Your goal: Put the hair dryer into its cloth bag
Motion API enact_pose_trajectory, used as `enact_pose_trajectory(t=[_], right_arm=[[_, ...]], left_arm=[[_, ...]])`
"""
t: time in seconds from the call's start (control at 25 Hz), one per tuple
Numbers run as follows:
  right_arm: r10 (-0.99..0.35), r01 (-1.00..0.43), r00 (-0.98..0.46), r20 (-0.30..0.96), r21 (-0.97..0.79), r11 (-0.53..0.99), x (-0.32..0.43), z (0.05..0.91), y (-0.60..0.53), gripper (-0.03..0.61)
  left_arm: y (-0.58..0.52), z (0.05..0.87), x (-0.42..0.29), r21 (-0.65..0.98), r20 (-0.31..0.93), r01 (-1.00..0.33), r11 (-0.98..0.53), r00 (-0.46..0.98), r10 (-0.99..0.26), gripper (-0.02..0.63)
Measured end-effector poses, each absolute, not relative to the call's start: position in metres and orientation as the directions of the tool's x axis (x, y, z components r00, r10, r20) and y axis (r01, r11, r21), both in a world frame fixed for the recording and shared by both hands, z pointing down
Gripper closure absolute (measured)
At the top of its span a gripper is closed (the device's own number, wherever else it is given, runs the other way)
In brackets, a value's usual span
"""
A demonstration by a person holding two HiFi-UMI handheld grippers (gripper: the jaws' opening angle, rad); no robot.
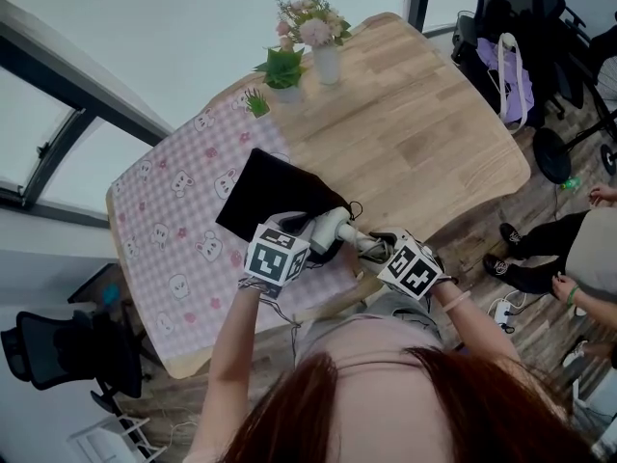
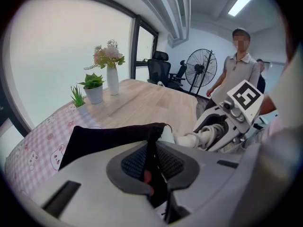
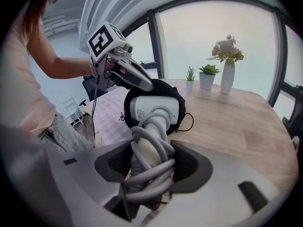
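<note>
Pinching the rim of the black cloth bag (image 1: 262,193) at its mouth, you are holding it with your left gripper (image 1: 307,231), whose jaws are standing almost together with only the thin fabric between them. Your right gripper (image 1: 374,250), just beside the bag's mouth, is clamping the handle of the white hair dryer (image 1: 335,226). Its jaws are standing wide around the handle and the grey cord (image 3: 150,176) that is coiling round it. The dryer's head is sitting just inside the bag's mouth, with dark fabric ringing it, while the handle is sticking out of the bag toward you. The bag's closed end is lying on a pink checked cloth (image 1: 159,225) that is covering the part of the wooden table (image 1: 424,133) under the bag. Beyond the bag, well apart from it, a white vase (image 1: 328,64) of flowers and a potted plant (image 1: 286,73) are standing.
</note>
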State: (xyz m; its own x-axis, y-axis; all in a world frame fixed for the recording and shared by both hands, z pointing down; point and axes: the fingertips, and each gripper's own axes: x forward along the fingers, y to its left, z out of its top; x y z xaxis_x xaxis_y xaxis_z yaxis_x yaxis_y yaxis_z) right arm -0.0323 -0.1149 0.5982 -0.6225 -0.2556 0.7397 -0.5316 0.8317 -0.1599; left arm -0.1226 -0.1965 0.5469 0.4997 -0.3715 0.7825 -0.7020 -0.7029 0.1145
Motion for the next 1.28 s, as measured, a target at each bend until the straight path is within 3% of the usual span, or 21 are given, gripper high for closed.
enact_pose_trajectory(t=[1.28], right_arm=[[-0.194,-0.470,-0.638,0.745,-0.178,0.865,-0.106,0.613,-0.167,0.348]], left_arm=[[-0.203,0.537,-0.126,0.155,0.751,-0.742,-0.652,0.517,-0.410,0.569]])
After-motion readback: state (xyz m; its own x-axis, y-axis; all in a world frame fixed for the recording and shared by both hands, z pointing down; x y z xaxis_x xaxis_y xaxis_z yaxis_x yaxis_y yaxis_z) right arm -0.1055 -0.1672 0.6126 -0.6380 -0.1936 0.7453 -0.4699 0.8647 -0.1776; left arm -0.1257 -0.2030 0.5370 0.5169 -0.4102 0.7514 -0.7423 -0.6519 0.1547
